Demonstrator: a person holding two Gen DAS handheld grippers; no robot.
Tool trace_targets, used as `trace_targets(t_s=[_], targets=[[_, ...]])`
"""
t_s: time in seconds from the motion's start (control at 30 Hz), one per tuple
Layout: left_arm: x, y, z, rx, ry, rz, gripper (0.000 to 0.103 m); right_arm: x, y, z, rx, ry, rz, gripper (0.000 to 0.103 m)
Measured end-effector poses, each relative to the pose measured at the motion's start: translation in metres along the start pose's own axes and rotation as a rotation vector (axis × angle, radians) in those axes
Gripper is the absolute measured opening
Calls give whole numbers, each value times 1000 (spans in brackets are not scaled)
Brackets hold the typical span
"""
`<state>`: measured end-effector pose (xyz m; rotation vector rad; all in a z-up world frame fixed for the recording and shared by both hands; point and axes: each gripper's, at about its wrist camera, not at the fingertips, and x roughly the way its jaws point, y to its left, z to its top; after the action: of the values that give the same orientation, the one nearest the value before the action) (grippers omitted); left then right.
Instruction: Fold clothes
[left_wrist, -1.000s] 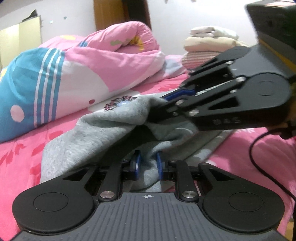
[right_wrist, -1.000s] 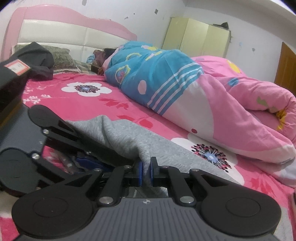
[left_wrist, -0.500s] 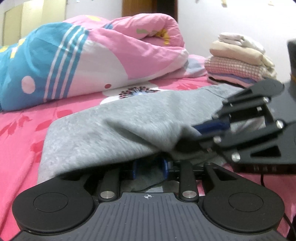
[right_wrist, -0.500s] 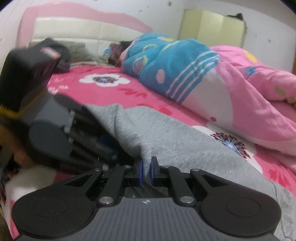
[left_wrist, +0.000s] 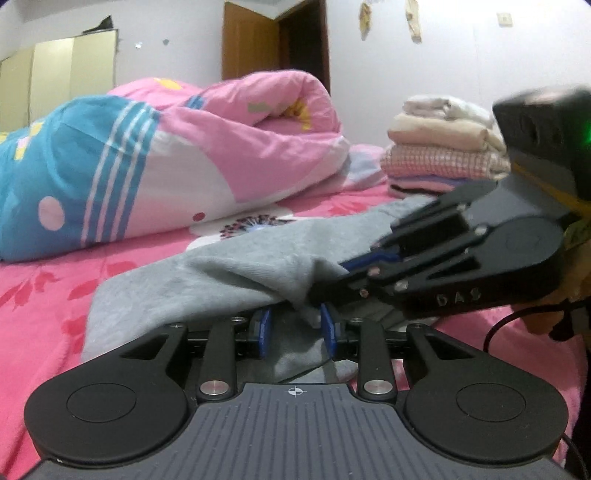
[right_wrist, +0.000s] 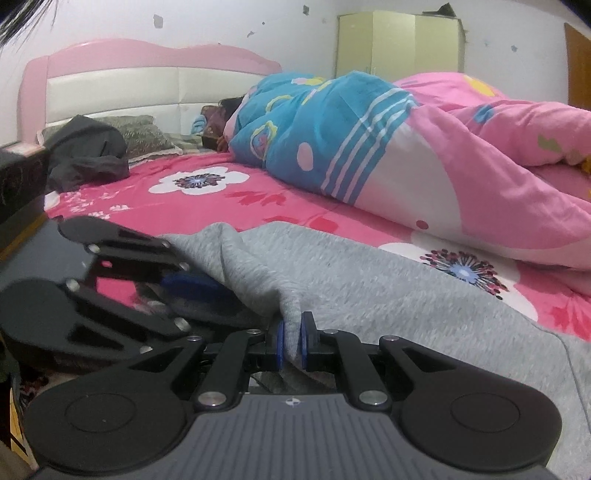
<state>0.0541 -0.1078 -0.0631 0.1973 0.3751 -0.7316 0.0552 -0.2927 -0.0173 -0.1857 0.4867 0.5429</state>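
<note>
Grey garment spread on pink floral bedsheet, long axis running away and to the right toward stack of folded clothes. Near edge bunched between both tools.

Right gripper: pads clamped on a pinched ridge of grey fabric.

Left gripper: jaws parted after recent opening, cloth hanging between blue pads, apparently not pressed.

Both grippers side by side at same near edge, almost touching; right one nearer the fold ridge. Rolled quilt close behind garment, limiting room. Judged: next fold carried away along long axis.
</note>
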Motion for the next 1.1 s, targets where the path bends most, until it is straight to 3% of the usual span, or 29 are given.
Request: trace_targets(t_s=[0.43, 0.53, 0.63, 0.67, 0.9, 0.97, 1.03, 1.1], targets=[[24, 11, 4, -78, 66, 50, 28, -9, -16, -2, 106, -33, 79, 16], [24, 13, 4, -92, 68, 46, 28, -17, -19, -1, 90, -53, 85, 28], [24, 13, 4, -95, 70, 43, 28, -24, -11, -2, -22, -45, 63, 43], [23, 13, 4, -96, 70, 43, 28, -23, -7, -3, -76, -32, 48, 43], [24, 14, 4, -98, 72, 48, 28, -6, 15, -8, -307, 34, -50, 40], [24, 14, 3, -101, 72, 49, 28, 0, 17, -9, -337, 45, -72, 36], [24, 15, 3, -105, 71, 49, 28, 6, 20, -11, -355, 63, -99, 18], [23, 17, 2, -113, 69, 48, 28, 8, 27, -15, -401, 71, -136, 15]])
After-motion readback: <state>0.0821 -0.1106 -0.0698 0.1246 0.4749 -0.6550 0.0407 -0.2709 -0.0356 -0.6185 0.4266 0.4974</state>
